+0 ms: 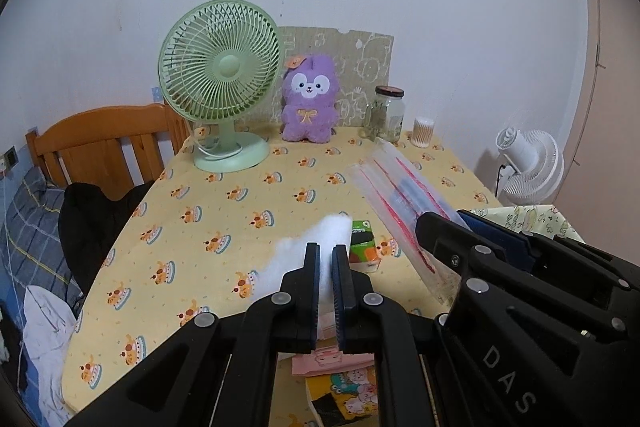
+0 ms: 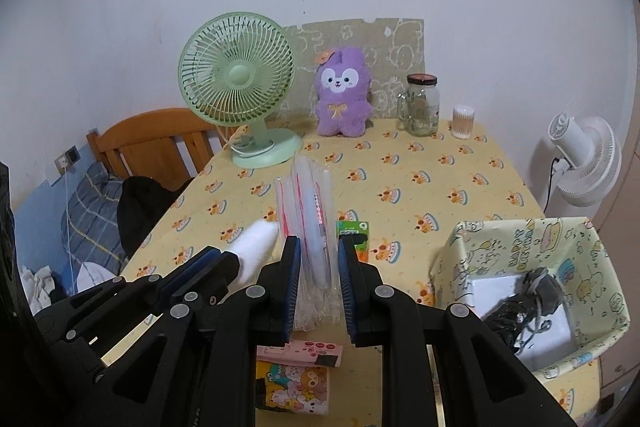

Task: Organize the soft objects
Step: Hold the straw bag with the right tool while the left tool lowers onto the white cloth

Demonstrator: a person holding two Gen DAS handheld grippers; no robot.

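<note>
At the lower centre of the left wrist view, the left gripper [image 1: 326, 255] has its fingers clenched on a wad of white stuffing [image 1: 304, 247], held above the yellow patterned surface [image 1: 224, 211]. In the right wrist view, the right gripper [image 2: 319, 251] holds an upright clear zip bag [image 2: 310, 227] between fingers that stand fairly wide; whether they truly pinch it I cannot tell. The stuffing looks not yet bagged, and the fabric basket [image 2: 600, 267] at lower right holds only a dark bundle, so most sorting seems left.
</note>
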